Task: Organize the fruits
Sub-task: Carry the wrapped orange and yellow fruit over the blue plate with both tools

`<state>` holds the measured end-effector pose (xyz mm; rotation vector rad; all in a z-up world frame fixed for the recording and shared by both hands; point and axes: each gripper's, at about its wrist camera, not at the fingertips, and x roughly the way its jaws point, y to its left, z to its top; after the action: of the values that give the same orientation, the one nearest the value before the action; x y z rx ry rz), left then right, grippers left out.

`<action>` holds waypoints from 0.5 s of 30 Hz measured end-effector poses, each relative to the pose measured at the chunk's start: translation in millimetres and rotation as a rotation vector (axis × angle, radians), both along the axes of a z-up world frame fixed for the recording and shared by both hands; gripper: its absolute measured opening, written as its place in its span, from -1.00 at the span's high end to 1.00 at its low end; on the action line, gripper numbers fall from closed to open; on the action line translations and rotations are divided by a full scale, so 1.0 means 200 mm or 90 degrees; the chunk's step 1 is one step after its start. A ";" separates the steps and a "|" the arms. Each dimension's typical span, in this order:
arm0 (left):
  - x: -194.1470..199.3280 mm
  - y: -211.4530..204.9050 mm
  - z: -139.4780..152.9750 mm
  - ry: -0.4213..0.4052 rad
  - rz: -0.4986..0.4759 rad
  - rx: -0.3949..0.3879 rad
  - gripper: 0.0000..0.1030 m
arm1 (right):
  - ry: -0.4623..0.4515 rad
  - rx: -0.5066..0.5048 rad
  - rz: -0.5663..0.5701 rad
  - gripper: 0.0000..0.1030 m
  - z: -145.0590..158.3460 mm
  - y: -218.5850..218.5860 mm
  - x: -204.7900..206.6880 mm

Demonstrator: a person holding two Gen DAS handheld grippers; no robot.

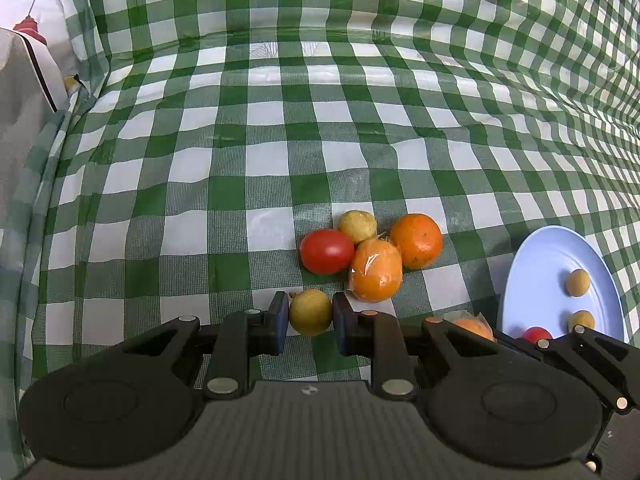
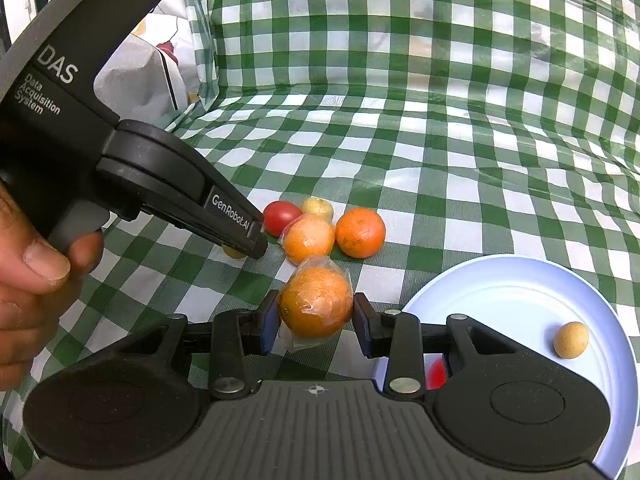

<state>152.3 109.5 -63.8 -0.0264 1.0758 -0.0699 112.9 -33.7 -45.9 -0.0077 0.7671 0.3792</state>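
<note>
My left gripper (image 1: 310, 312) is shut on a small yellow-green fruit (image 1: 310, 311), low on the cloth. Just beyond it lie a red tomato (image 1: 327, 251), a second yellow fruit (image 1: 357, 226), a plastic-wrapped orange (image 1: 376, 270) and a bare orange (image 1: 417, 241). My right gripper (image 2: 316, 314) is shut on another plastic-wrapped orange (image 2: 316, 302), held left of the pale blue plate (image 2: 500, 292). The plate holds a small tan fruit (image 2: 571, 340) and a red fruit (image 2: 436, 374), partly hidden by my right fingers. In the right wrist view the left gripper (image 2: 256, 246) reaches toward the pile.
A green and white checked cloth (image 1: 240, 160) covers the table and rises behind it. White fabric and a red item (image 1: 28, 28) sit at the far left beyond the cloth's edge. A second small tan fruit (image 1: 581, 319) lies on the plate (image 1: 540, 264).
</note>
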 end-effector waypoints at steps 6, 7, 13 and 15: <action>0.00 0.00 0.00 0.000 0.001 -0.001 0.51 | 0.000 0.001 0.001 0.22 0.00 0.00 0.00; 0.00 0.00 0.00 0.000 0.002 -0.001 0.51 | 0.000 0.002 0.001 0.22 0.00 0.00 0.00; -0.01 0.01 0.01 -0.002 0.005 -0.002 0.51 | 0.000 0.001 -0.001 0.22 0.00 0.01 0.00; 0.00 0.00 0.00 -0.002 0.005 -0.002 0.51 | 0.000 0.001 0.000 0.22 0.00 0.01 0.01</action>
<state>151.6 109.7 -63.0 -0.0333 1.0731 -0.0646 114.0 -32.2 -45.1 -0.0065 0.7670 0.3801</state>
